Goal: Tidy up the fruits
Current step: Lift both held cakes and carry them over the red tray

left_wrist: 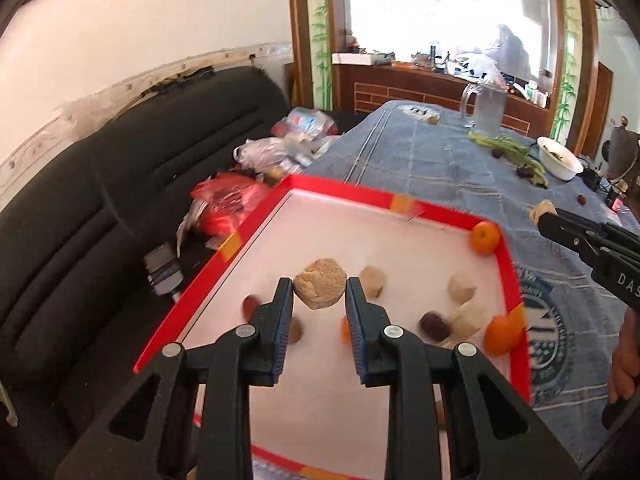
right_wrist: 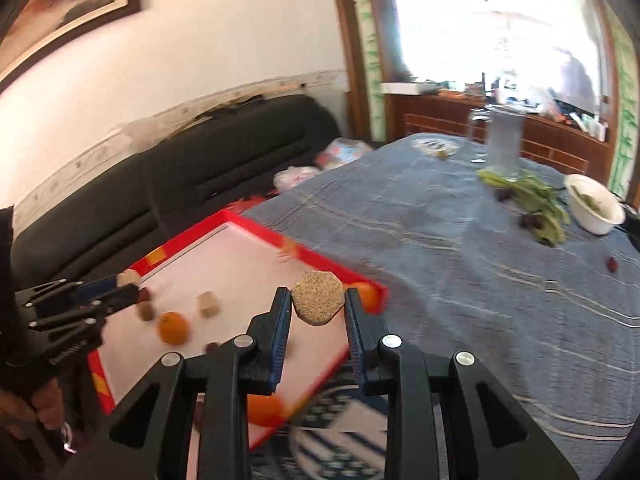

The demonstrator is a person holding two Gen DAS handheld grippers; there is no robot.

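While both my grippers hover over the red-rimmed tray (left_wrist: 400, 203), each is clamped on a crumbly tan cake. My left gripper (left_wrist: 320, 286) grasps one tan cake (left_wrist: 320, 283) above the tray's white floor; my right gripper (right_wrist: 318, 298) grasps another tan cake (right_wrist: 318, 298) over the tray's right rim. Each cake is a stubby round with no clear long axis, its broad face turned toward the camera.

Oranges (left_wrist: 485, 237) sit in the far right corner and along the right wall, with pale lumps (left_wrist: 462, 287) and a dark date (left_wrist: 434, 325) between them. On the blue cloth (right_wrist: 460, 248) farther off stand a glass jug (right_wrist: 505, 140), green leaves (right_wrist: 536, 204) and a white bowl (right_wrist: 596, 204). A black sofa (left_wrist: 120, 184) with plastic bags (left_wrist: 272, 152) lies left.
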